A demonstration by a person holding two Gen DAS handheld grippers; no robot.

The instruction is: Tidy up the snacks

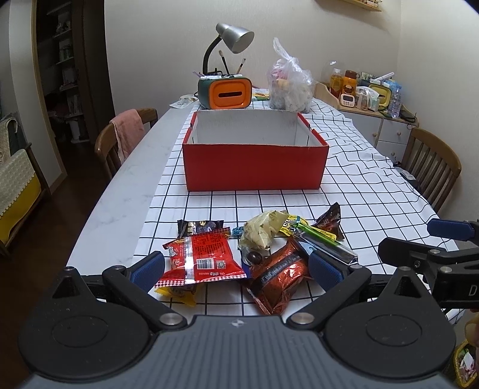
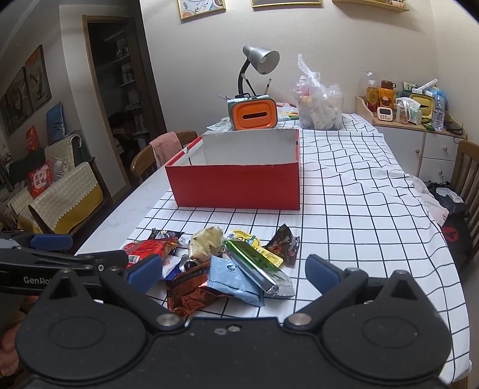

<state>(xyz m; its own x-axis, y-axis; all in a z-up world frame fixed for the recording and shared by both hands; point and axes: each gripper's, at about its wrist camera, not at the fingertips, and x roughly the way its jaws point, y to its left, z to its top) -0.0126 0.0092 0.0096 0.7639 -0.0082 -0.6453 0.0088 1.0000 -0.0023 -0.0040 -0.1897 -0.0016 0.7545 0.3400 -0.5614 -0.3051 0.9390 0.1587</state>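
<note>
My home dining room, table under checked cloth, wooden chairs, sofa, framed pictures, desk lamp

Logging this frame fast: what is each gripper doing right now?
Left gripper: open, holding nothing, over the snack pile.
Right gripper: open, holding nothing, over the same pile.

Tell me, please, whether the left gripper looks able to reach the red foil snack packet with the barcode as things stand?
Probably yes. The left gripper is open, and the red foil snack packet with the barcode lies on top of the pile just ahead of its left finger, with nothing over it.
</note>
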